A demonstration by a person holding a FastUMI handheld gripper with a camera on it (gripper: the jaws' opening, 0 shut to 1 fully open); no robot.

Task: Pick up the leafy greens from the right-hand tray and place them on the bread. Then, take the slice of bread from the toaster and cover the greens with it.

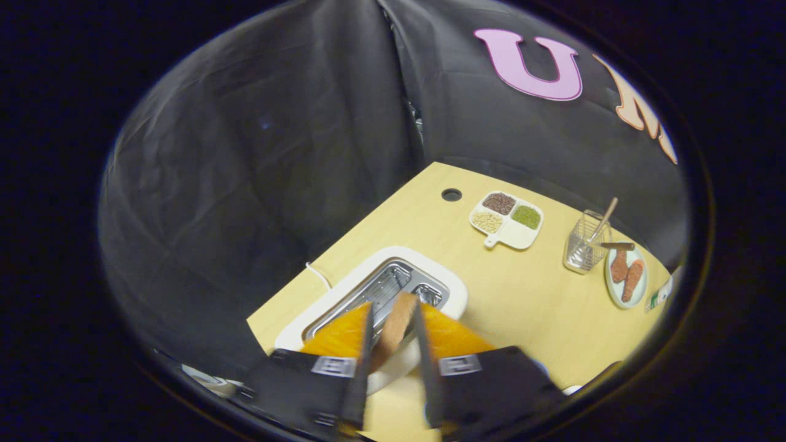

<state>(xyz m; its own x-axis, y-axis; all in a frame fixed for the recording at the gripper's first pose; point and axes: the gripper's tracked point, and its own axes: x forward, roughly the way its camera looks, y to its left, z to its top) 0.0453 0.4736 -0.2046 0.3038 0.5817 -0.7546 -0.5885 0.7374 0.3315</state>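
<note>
a: on the wooden table (528, 294), with the toaster (374, 294) as the marker — what sits where?

b: the toaster is white with a metal slot top, near the table's left corner, and a thin white cord (319, 274) runs off its left side toward the table edge

a: and the gripper?

b: the gripper (393, 322) hangs right above the toaster, both fingers pressed flat on a slice of bread (396, 325), so it is clenched on the slice. the bread stands on edge between the fingers, its top over the toaster's slot; i cannot tell whether its lower end is in the slot or clear of it

a: right of the toaster?

b: well apart, past a round hole (451, 194) in the table, a white divided dish (507, 220) holds dark, pale and green grains in separate compartments. further right stands a wire basket (586, 248) with a wooden stick leaning in it, and just beside that an oval plate (626, 277) with two reddish-brown pieces on it

a: the greens?

b: cannot tell from here
</note>
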